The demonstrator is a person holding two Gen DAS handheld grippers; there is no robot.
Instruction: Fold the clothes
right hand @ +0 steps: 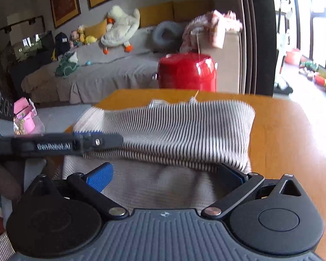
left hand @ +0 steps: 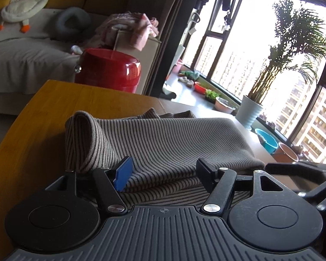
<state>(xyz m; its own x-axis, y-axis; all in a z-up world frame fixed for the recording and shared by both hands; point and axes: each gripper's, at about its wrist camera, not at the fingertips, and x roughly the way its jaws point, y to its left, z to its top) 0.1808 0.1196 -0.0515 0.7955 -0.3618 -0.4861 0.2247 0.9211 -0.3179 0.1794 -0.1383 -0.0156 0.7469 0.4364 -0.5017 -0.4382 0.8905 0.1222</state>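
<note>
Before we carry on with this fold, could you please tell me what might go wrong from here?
1. Both tools, left and right, stand open around the striped garment, so the raised fold could flop open.
2. The garment lies near the wooden table edge and could slide off.
3. The tools are close together and may collide.

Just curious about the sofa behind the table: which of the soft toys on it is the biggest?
The white plush goose with orange feet, lying against the yellow cushions. The small toys left of it are far smaller.
</note>
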